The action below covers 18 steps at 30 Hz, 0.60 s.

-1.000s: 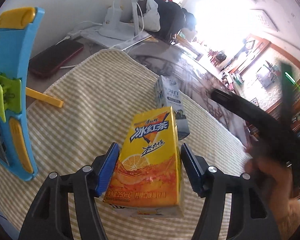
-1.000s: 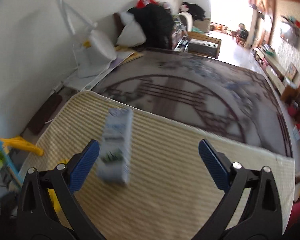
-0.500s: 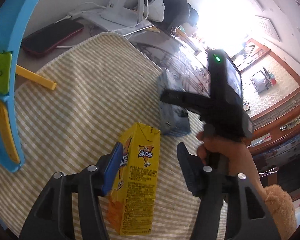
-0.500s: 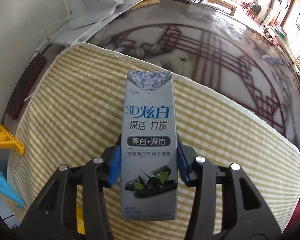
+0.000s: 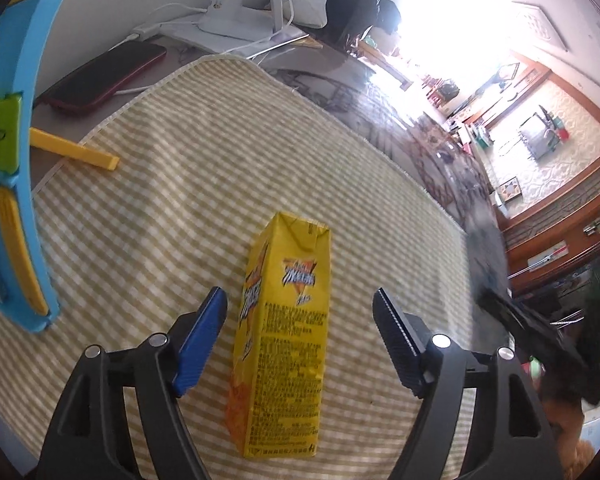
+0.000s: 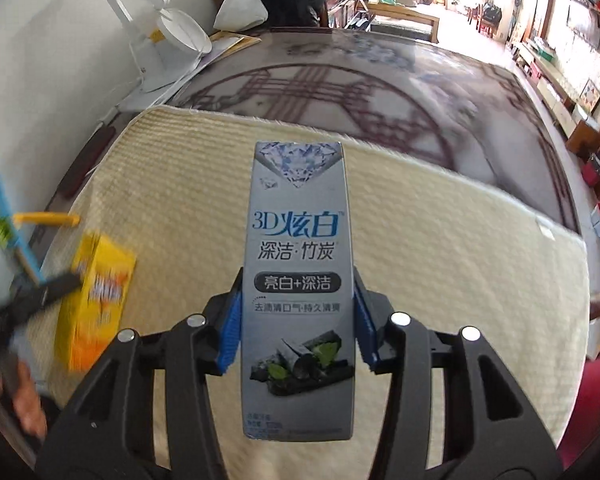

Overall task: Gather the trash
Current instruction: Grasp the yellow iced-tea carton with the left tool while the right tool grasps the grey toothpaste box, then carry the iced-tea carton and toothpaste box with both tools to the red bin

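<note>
Over the checked mat (image 5: 148, 216), the down-tilted right claw (image 6: 298, 320) clamps the grey box (image 6: 298, 264); the left claw (image 5: 300, 332) is opening around the yellow carton (image 5: 284, 320).

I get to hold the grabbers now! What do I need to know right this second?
Right gripper: jaws shut on the grey toothpaste box, lifted over the striped mat.
Left gripper: jaws opening, pads clear of the yellow drink carton, which stands on the mat between them.
Done: toothpaste box picked up.
Left: grip the carton, then carry both to the trash; no bin shows in either view.
</note>
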Available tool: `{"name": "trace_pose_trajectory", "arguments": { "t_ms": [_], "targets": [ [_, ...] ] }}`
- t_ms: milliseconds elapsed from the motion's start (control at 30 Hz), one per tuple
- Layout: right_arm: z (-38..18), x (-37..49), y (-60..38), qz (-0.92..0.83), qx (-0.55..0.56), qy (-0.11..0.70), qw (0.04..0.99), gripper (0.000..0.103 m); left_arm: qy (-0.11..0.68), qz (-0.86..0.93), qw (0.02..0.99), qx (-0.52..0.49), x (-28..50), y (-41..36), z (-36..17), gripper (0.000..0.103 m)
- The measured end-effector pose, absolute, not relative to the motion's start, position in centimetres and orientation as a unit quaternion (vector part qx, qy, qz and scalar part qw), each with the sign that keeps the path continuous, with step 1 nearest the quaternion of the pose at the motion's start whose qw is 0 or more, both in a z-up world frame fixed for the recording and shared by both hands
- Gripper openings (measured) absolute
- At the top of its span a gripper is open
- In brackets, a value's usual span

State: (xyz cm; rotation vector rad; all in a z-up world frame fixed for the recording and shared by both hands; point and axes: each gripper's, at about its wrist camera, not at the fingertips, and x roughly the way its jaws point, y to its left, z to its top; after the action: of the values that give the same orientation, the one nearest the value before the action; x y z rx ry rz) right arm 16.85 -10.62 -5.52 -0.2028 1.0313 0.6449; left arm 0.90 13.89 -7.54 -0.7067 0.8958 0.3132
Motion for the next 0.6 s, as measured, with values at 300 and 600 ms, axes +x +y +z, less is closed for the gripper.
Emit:
{"name": "trace_pose_trajectory", "arguments": {
  "t_ms": [300, 600],
  "targets": [
    [-7.1, 13.8, -19.0, 0.288, -0.07, 0.455, 0.84, 0.046, 0.448, 0.187, 0.828, -0.281, 0.6, 11.7, -8.5, 0.053],
    [-7.1, 13.0, -21.5, 0.292, -0.05, 0.435, 0.851, 0.046, 0.433, 0.217, 0.837, -0.255, 0.4, 10.3, -8.6, 0.037]
  ]
}}
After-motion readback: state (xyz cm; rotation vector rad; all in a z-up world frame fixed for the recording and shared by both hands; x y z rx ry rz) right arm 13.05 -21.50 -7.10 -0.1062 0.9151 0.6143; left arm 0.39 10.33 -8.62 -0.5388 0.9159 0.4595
